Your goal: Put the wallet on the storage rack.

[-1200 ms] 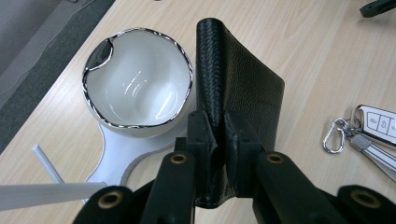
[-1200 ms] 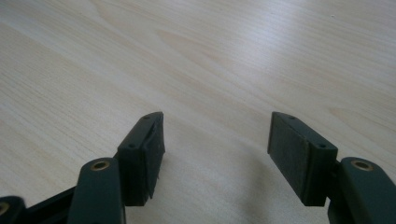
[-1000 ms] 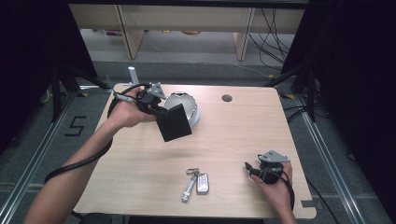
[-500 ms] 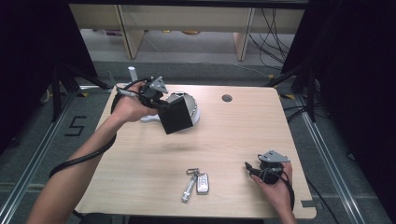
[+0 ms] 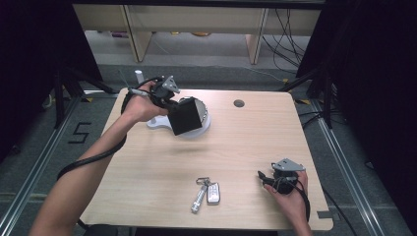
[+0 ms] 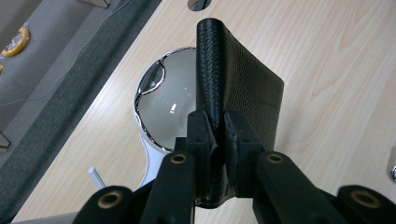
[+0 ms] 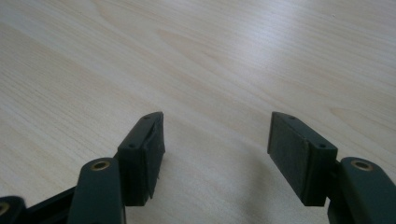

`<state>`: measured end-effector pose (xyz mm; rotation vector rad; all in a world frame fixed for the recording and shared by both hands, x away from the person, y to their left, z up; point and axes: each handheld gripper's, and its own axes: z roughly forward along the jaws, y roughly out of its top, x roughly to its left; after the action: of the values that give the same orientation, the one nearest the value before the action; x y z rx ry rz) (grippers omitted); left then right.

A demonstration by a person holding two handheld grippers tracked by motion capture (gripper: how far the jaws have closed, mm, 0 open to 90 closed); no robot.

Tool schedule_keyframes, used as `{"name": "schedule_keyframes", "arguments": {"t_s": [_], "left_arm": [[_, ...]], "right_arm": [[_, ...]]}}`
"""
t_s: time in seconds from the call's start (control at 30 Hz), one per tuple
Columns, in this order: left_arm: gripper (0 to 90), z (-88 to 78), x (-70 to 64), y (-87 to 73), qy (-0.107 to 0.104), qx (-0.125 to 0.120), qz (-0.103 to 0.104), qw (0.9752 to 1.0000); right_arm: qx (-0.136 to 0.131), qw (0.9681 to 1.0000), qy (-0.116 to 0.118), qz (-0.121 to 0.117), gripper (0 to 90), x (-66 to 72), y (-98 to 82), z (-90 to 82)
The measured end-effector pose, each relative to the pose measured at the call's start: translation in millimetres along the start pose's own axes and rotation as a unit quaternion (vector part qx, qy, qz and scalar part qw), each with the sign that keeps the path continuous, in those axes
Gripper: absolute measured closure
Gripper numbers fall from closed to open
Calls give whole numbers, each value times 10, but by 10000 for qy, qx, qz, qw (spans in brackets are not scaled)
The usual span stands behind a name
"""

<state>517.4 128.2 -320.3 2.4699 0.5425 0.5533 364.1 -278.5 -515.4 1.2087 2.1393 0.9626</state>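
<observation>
Black leather wallet [image 6: 243, 88] in left claw [image 6: 215, 135], above mirror [image 6: 170, 107]

One legible mark: a white numeral "5" [image 5: 79, 132] on the grey floor [image 5: 29, 147], at about 9 o'clock from the table [image 5: 236, 147]. No text, brand or label can be read on the items on the table.

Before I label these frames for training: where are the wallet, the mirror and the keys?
wallet [image 6: 243, 84]: left gripper view, its grained leather face.
mirror [image 6: 173, 100]: left gripper view, the glass beside the wallet.
keys [image 5: 206, 192]: high view, the fob and metal key near the table's front edge.
</observation>
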Motion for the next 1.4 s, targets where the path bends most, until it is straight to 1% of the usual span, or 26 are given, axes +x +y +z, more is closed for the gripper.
{"name": "schedule_keyframes", "arguments": {"t_s": [0.07,0.17,0.2,0.27,0.3,0.33,0.4,0.47,0.5,0.53,0.57,0.7,0.73,0.8,0.93,0.97,1.03,1.07,1.1,1.13,1.17,1.2,1.23,1.27,1.37,1.4], "left_arm": [[809,2,22,36,48,49,30,10000],[808,8,41,95,139,161,237,9995],[809,10,47,113,130,228,291,9992],[809,31,53,143,109,245,330,9991],[808,40,59,158,115,286,398,9987],[808,46,64,174,125,331,440,9984],[808,65,71,194,130,364,484,9981],[808,77,81,208,100,354,471,9982],[808,85,84,213,93,351,443,9984],[808,97,89,219,84,342,439,9984],[808,109,92,223,78,351,431,9984],[808,149,116,238,130,302,386,9987],[808,153,120,243,121,312,387,9987],[808,173,127,255,113,252,363,9990],[807,205,147,270,139,264,392,9988],[807,211,154,274,128,320,397,9986],[807,233,163,279,130,334,434,9984],[807,252,160,279,149,282,432,9986],[806,264,161,283,141,278,444,9985],[806,278,163,286,122,277,442,9986],[806,287,166,292,110,326,449,9984],[806,302,171,295,97,348,456,9983],[806,315,176,296,95,369,443,9983],[806,329,182,297,108,372,435,9983],[805,364,192,300,156,403,437,9981],[805,372,195,302,169,423,461,9979]], "right_arm": [[-3,10000,-2,-4,375,1,0,0],[-20,10000,2,23,375,0,-1,0],[-21,10000,4,30,376,0,-1,0],[-11,10000,4,15,376,0,0,0],[3,10000,4,-12,375,-1,0,0],[-51,10000,-13,-65,376,-4,-5,12],[-59,10000,-14,-69,375,-3,-5,11],[-40,10000,-12,-64,375,-5,-4,7],[-9,10000,-2,4,376,3,0,1],[-33,10000,-14,-61,376,-4,-3,8],[-2,10000,-13,-78,376,-4,-2,7],[-40,10000,1,-82,376,0,-4,13],[-43,10000,1,-79,376,-1,-4,13],[-13,10000,-18,-79,376,-2,-3,7],[-34,10000,4,-80,376,-1,-3,14],[-37,10000,1,-83,376,-1,-4,14],[-32,10000,4,-84,376,1,-3,14],[-8,10000,-18,-80,376,3,-2,7],[19,10000,-8,-1,376,14,3,2],[14,10000,-9,-2,376,14,2,2],[9,10000,-9,-4,376,14,2,2],[-19,10000,-17,-76,376,5,-2,7],[-19,10000,-17,-61,376,7,-2,6],[-36,10000,-19,-91,376,3,-4,9],[-53,9999,1,-91,376,0,-5,11],[-96,9999,8,-76,376,1,-7,19]]}}
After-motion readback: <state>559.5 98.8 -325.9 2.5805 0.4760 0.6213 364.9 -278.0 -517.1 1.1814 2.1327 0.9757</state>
